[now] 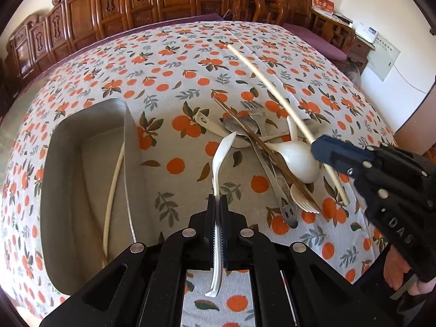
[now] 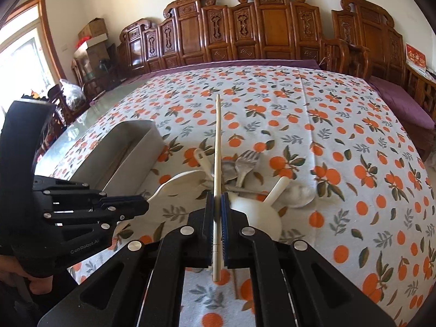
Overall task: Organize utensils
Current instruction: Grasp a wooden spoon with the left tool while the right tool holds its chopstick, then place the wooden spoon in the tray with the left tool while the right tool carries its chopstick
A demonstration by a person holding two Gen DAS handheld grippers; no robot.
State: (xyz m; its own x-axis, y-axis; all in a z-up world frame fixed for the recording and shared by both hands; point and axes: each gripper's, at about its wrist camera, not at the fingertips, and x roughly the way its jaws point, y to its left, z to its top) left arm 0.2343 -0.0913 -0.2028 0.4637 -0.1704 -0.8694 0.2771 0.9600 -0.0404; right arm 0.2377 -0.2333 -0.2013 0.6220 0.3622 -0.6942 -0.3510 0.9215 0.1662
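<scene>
Left wrist view: left gripper clamps a white spoon beside the metal tray.
Right gripper: clamped on a pale chopstick.
Utensil pile: on the orange-print tablecloth, right of the tray.

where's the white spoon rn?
The white spoon is clamped in the left hand-held gripper, lifted above the tablecloth, between the metal tray on its left and the utensil pile on its right.

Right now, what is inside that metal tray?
One pale chopstick lies along the floor of the metal tray. The near corner is hidden behind the left hand-held gripper.
</scene>
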